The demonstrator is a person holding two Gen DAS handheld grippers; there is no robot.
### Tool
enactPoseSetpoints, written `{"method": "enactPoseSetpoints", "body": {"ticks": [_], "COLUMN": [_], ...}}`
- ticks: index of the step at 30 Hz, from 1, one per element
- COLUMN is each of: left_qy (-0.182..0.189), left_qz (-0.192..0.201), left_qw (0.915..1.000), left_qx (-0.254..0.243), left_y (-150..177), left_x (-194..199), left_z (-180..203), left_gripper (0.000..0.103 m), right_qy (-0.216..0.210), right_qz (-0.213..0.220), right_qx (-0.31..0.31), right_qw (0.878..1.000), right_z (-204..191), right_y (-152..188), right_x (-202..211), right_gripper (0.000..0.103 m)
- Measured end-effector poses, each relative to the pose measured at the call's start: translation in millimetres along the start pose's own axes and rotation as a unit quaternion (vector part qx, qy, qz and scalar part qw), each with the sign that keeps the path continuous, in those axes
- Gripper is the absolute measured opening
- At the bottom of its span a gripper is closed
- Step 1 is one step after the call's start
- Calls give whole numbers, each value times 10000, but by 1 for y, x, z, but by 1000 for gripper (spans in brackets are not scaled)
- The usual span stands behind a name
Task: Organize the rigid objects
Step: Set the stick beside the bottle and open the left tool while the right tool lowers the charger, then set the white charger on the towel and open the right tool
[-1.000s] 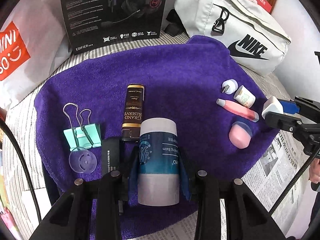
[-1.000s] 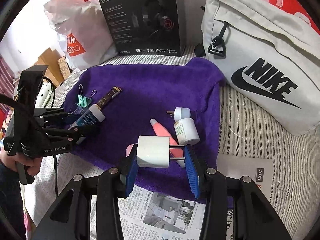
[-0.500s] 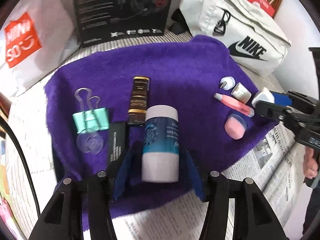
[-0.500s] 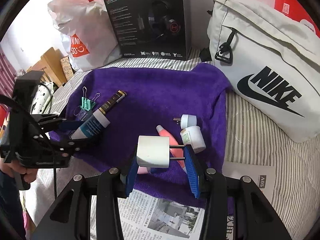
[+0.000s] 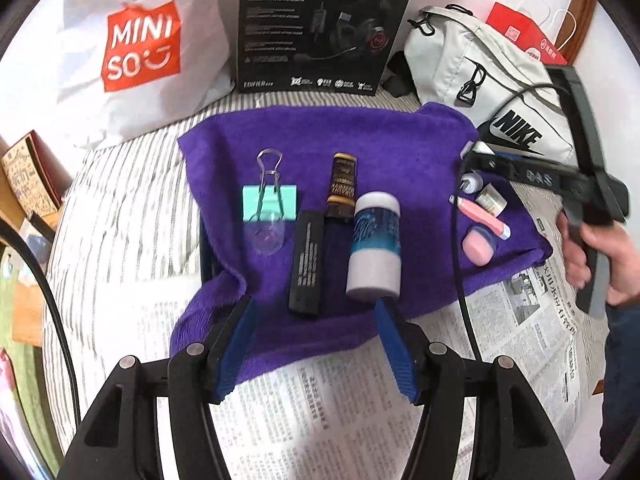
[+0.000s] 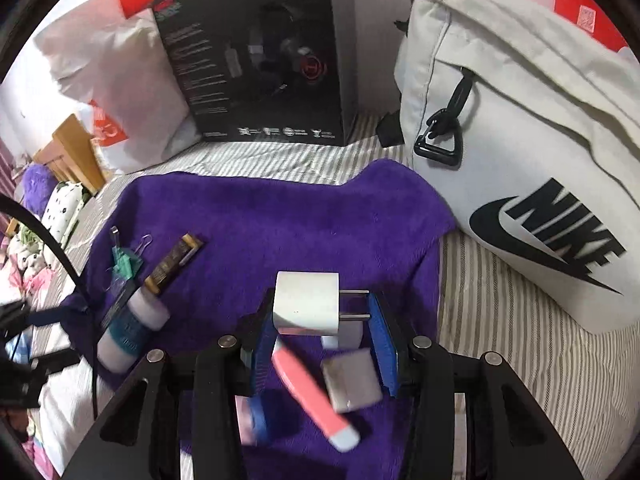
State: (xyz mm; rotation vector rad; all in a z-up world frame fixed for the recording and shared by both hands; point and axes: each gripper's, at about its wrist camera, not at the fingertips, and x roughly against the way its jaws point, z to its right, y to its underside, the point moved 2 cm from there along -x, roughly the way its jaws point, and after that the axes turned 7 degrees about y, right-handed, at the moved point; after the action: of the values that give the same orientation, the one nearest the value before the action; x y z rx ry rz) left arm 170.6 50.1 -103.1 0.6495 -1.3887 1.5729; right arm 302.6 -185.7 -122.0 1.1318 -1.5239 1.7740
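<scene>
So, going left to right: our left gripper (image 5: pixel 316 344) sits at the near edge of the purple towel (image 5: pixel 400 148) with its jaws opening and nothing between them. The balm tube (image 5: pixel 374 246) lies just past the right pad, long axis running near to far, next to the black stick (image 5: pixel 307 262) and the brown tube (image 5: pixel 341 184), which lie the same way. The teal clip (image 5: pixel 270 202) is further left.

Over on the right, the right gripper (image 6: pixel 320 338) is pinching the white plug (image 6: pixel 306 306), prongs pointing sideways at its right pad. It hangs right over the small stuff: pink tube (image 6: pixel 312 394), little bottle (image 6: pixel 352 384), pink jar (image 5: pixel 478 246). We'd guess the plug goes down there, so the right hand is clearly nearer.

Surface is soft: towel over newspaper (image 5: pixel 328 412) on a striped bed (image 6: pixel 500 332). Far side is crowded with a Miniso bag (image 5: pixel 136 48), headset box (image 5: pixel 324 24) and Nike bag (image 6: pixel 528 152).
</scene>
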Motion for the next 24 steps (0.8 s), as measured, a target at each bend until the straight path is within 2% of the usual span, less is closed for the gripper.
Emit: {"method": "enactPoseSetpoints", "body": {"ticks": [10,20,24], "left_qy": [89,128,100], "left_qz": [10,-47,-58], "left_qw": [9999,9999,9999], "left_qx": [90,53,12], "left_y": [0,2,3], "left_x": [-1,-2,-1], "left_z": [-5,-2,0], "left_gripper": [59,60,60], "right_qy": [174,240,217], "right_qz": [-307,-413,-418], "right_qx": [101,216,243], "right_qw": [9993,9986,9986], "right_z": [-3,-7,-9], "right_y": [-10,-8,-9], "right_x": [-37,-46,-48], "right_gripper": [44,44,49]}}
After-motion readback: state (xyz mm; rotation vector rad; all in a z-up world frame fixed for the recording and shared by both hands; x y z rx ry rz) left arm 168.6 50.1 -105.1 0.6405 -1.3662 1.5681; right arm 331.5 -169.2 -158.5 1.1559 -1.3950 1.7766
